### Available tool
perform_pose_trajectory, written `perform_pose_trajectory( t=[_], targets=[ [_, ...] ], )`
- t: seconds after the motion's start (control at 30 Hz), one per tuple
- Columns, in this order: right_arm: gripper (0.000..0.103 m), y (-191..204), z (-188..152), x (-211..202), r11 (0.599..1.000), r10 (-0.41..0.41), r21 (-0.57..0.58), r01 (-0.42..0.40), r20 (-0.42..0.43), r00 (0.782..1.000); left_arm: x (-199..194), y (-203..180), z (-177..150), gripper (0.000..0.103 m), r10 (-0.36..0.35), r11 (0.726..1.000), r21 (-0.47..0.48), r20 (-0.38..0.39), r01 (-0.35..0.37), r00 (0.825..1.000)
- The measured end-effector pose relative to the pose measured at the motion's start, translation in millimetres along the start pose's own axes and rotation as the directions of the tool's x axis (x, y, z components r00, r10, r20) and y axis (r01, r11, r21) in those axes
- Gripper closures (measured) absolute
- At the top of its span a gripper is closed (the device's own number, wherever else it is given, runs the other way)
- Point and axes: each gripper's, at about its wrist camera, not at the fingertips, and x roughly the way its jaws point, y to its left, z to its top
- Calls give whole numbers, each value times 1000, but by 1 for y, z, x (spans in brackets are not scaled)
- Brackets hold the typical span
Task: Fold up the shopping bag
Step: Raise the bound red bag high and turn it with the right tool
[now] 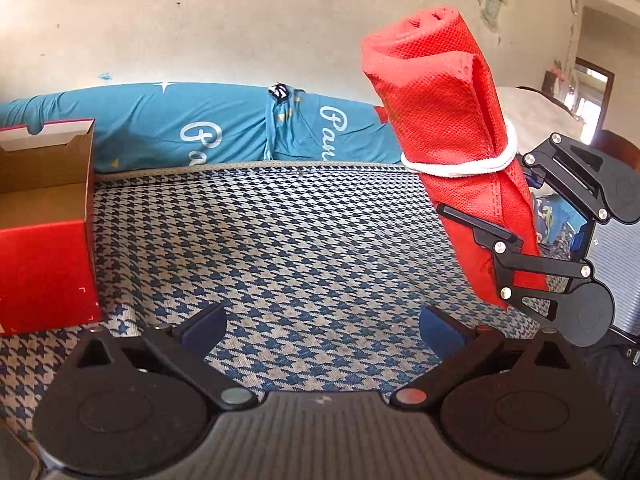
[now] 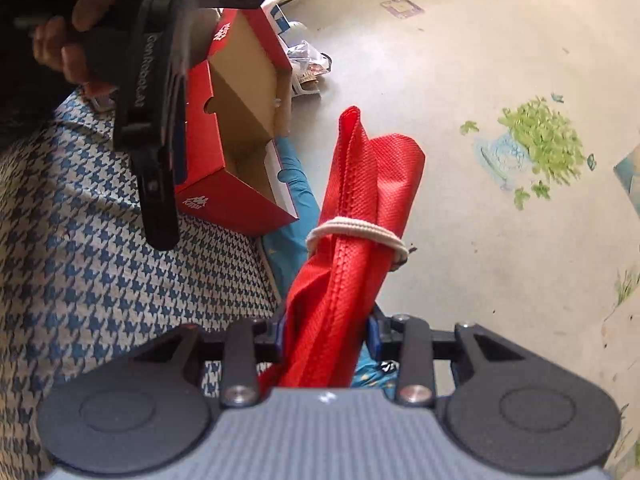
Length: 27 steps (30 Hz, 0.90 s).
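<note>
The red woven-textured fabric shopping bag [image 2: 352,216], rolled into a soft tube and cinched by a white elastic band [image 2: 356,234], is held off the bed, its lower end clamped in the right gripper [image 2: 326,330]. It looks light, limp and grippy, best held near the band. The left gripper [image 1: 322,326] gapes empty over the blue houndstooth bedcover [image 1: 280,240], near an open red cardboard shoebox [image 1: 46,216]

An open red shoebox [image 1: 44,264] with a plain brown cardboard inside sits on a blue-and-white houndstooth cover [image 1: 280,248]. Behind it lies a long teal pillow [image 1: 200,124] with white script lettering — set against a pale wall [image 1: 200,20] that bears faded leafy green stickers [image 2: 540,140].
</note>
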Motion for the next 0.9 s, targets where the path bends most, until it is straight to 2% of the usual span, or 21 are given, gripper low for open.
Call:
perform_pose_trajectory(
  t=[0.2,0.43,0.6,0.77,0.9],
  targets=[
    [70,14,-4,-17,973,-71,-214,82,59,996,-15,-9,2,0,-72,994,84,-18,73,997],
    [70,24,-14,-24,925,-120,-350,146,97,988,-24,-23,-2,0,-103,978,176,-45,110,994],
    [69,31,-16,-29,897,-138,-407,174,117,983,-29,-37,-4,0,-118,957,258,-62,130,991],
    [69,35,-13,-36,861,-156,-464,210,152,976,-35,-51,-4,0,-131,921,358,-87,154,988],
    [69,37,-12,-39,832,-167,-502,237,181,969,-41,-57,-2,0,-160,896,402,-100,187,982]
  ],
)
